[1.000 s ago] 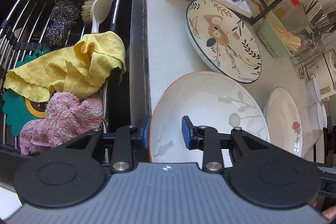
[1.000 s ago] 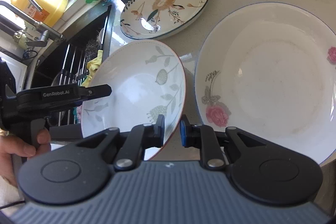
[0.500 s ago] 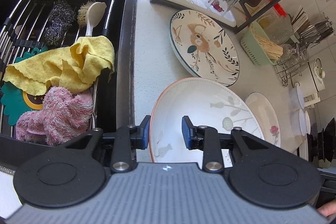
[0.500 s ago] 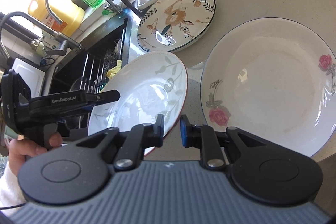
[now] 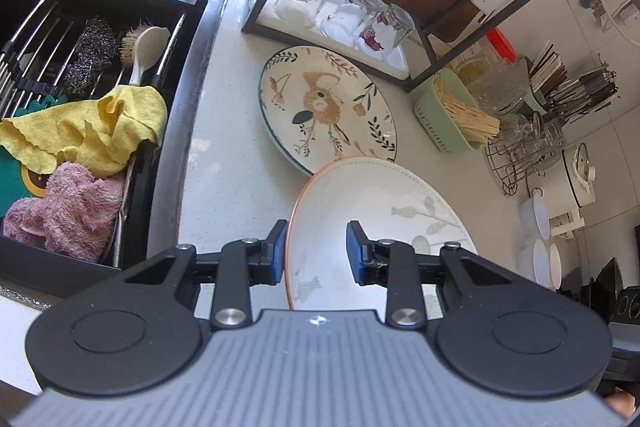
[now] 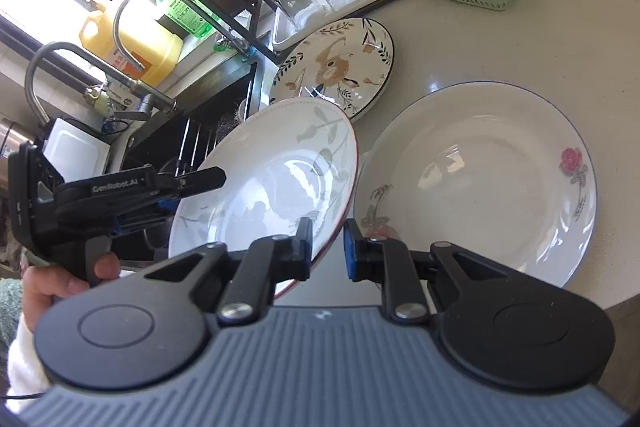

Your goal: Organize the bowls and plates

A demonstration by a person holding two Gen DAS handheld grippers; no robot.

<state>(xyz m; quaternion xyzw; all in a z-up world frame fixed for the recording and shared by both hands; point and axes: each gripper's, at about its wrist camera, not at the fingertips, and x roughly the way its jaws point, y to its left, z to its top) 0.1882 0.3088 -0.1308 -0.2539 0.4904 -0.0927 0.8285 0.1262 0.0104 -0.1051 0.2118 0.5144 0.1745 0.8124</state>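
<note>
A white plate with an orange rim and grey leaf print (image 5: 384,219) (image 6: 272,183) hangs tilted above the counter, held by both grippers. My left gripper (image 5: 318,253) (image 6: 192,191) is shut on its left rim, one finger over the plate and one under it. Across from it, my right gripper (image 6: 328,247) is shut on the right rim. A plate with brown flowers and a dark rim (image 5: 328,107) (image 6: 336,67) lies flat on the counter behind. To the right lies a white plate with a pink rose (image 6: 480,179); the left wrist view does not show it.
A black sink (image 5: 192,99) at the left holds a yellow cloth (image 5: 92,127), a pink cloth (image 5: 68,211) and a brush. Behind the plates are a black rack with upturned glasses (image 5: 344,15) and a green basket of sticks (image 5: 452,123). Small white bowls (image 5: 536,223) stand far right.
Both grippers have risen with the orange-rimmed plate between them. The counter and the other plates now look farther off. Neither grip has changed.
</note>
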